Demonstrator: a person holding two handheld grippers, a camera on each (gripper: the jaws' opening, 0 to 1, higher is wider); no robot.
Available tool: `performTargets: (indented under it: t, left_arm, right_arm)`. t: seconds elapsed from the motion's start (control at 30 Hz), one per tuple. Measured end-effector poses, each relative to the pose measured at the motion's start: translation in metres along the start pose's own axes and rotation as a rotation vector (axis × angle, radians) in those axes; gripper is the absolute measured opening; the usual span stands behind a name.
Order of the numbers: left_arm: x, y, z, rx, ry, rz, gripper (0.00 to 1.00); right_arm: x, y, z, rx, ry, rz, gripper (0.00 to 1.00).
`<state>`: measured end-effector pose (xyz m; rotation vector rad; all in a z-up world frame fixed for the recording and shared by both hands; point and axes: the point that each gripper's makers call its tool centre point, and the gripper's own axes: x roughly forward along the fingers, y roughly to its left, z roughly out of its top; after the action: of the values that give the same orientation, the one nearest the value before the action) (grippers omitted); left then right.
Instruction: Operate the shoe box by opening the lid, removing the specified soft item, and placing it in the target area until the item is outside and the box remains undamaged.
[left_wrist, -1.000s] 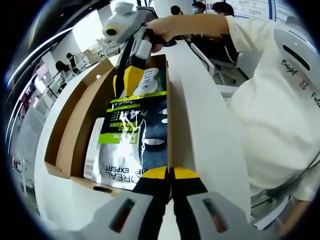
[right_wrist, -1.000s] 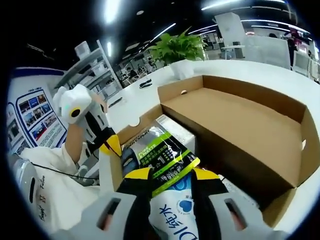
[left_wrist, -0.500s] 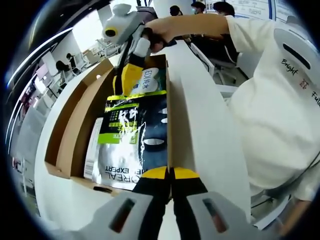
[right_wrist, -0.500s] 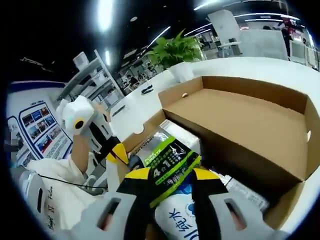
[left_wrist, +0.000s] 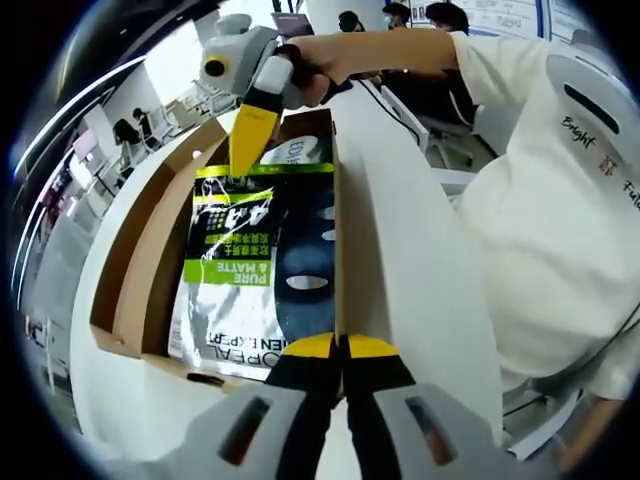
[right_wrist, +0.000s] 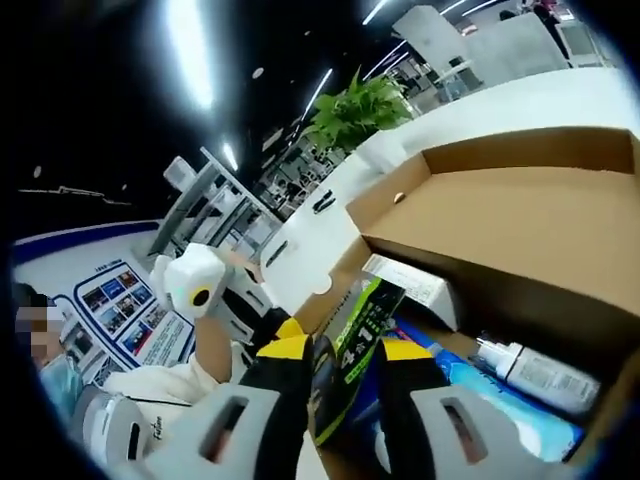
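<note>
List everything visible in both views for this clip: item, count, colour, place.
Shoe box: one, brown cardboard, lid open, on the white table.
Face-mask pouch: one, black, green and silver, lifted at one end out of the box.
Blue packet: one, inside the box.
White bottle: one, inside the box.
Potted plant: one, green, far on the table.
Right claw: shut on the pouch's edge.
Left claw: shut, at the box's near edge.

A potted plant (right_wrist: 368, 105) stands on the white table (right_wrist: 520, 105), wall posters (right_wrist: 125, 310) beyond
</note>
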<state>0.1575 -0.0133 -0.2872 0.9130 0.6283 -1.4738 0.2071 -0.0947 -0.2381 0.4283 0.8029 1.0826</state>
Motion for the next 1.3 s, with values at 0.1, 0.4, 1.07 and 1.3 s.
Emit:
performTargets:
  t: [0.1,0.4,1.07,1.3]
  left_arm:
    - [0.000,0.000,0.000,0.002,-0.004,0.004,0.01]
    - [0.000,0.000,0.000,0.007,-0.005,0.016,0.02]
    - [0.000,0.000,0.000,0.009,-0.001,0.013,0.02]
    - [0.000,0.000,0.000,0.010,-0.005,0.015,0.02]
  right_arm:
    - [0.003,0.008,0.000,0.005,-0.007,0.025,0.22]
    - [0.014,0.004,-0.001,-0.018,-0.010,-0.017,0.17]
    - [0.017,-0.014,-0.001,0.032,-0.029,-0.094,0.01]
    - [0.017,-0.011,-0.004,0.018,-0.025,-0.097,0.00]
